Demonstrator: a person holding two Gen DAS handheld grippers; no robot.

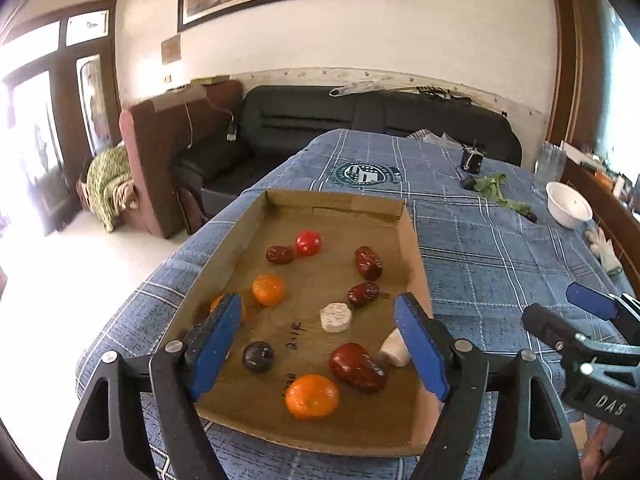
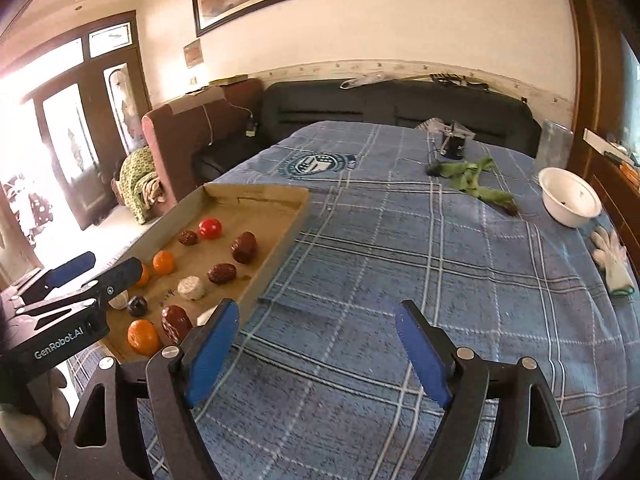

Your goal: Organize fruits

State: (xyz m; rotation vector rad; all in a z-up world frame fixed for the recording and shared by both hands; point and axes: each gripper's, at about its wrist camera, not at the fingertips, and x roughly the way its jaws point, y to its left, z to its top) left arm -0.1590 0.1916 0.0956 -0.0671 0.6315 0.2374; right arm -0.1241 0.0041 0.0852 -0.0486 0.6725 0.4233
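A shallow cardboard tray [image 1: 414, 264] [image 2: 276, 248] lies on the blue plaid cloth and holds mixed fruit. In it are oranges [image 1: 312, 396] [image 1: 268, 289], several dark red dates [image 1: 357, 367], a red tomato [image 1: 308, 243], a dark plum [image 1: 258, 356] and white round pieces [image 1: 336, 317]. My left gripper [image 1: 320, 344] is open and empty, hovering above the tray's near half. My right gripper [image 2: 318, 348] is open and empty over bare cloth, to the right of the tray.
A white bowl [image 2: 570, 202] stands at the table's far right. Green leafy stems [image 2: 476, 184], a small dark object [image 2: 454, 146] and a white glove [image 2: 612, 260] lie on the cloth. A black sofa [image 2: 400, 108] stands behind the table.
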